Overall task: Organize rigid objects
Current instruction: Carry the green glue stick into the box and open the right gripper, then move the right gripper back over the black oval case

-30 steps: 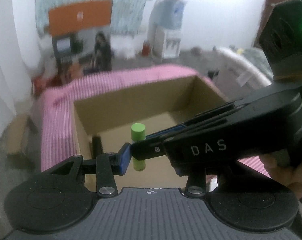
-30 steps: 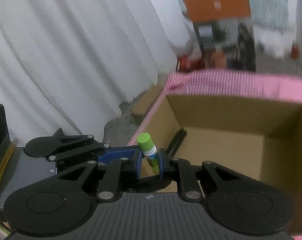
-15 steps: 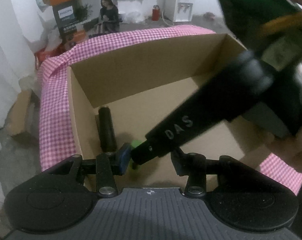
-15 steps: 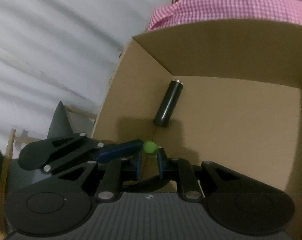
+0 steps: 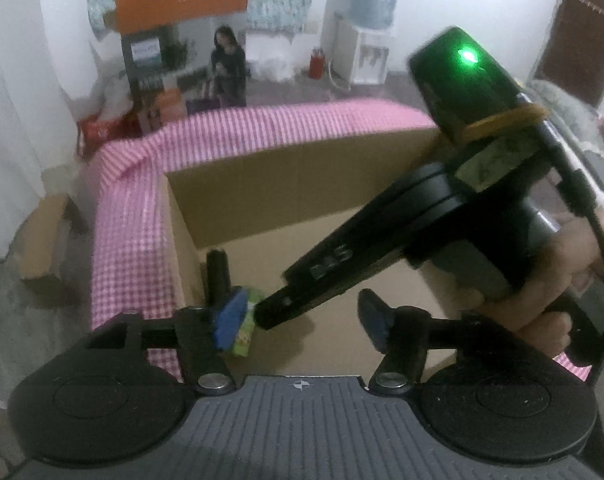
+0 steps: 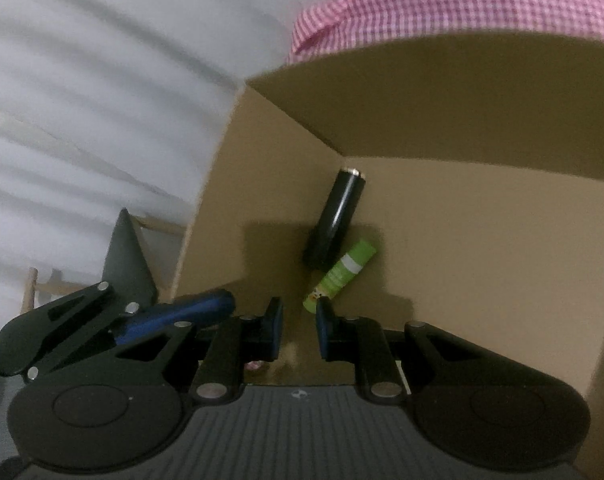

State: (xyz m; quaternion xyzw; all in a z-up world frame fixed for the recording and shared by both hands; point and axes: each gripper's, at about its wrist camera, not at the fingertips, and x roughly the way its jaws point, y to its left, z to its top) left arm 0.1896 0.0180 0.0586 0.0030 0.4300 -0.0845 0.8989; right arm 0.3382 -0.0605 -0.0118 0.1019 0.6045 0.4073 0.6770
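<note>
Right tool (image 6: 300, 320): jaws drawn in narrow, nothing clamped between the blue pads. It points down into the near left corner of the cardboard box (image 6: 421, 96). Green glue stick (image 6: 341, 274) lies flat on the box floor just ahead of the tool, its printed end close by the tip of the right pad; contact there cannot be told. Its green cap end points away and rests beside the lower end of a black cylinder (image 6: 335, 220), which also lies flat, angled toward the box's far corner. Left tool (image 5: 303, 320): jaws have just been opening and now stand wide, holding nothing. In its view the right tool's black nose crosses in from the right, ahead of the gap between the pads, and the glue stick shows just beside the left blue pad (image 5: 232, 316). A hand (image 5: 541, 280) grips the right tool's handle at the right edge, and a green light glows on the unit on top of that tool. The box sits on a counter covered with pink checked cloth (image 6: 461, 8), which shows beyond the far wall and along the left side. White curtain (image 6: 102, 100) hangs to the left. The room behind is blurred.
</note>
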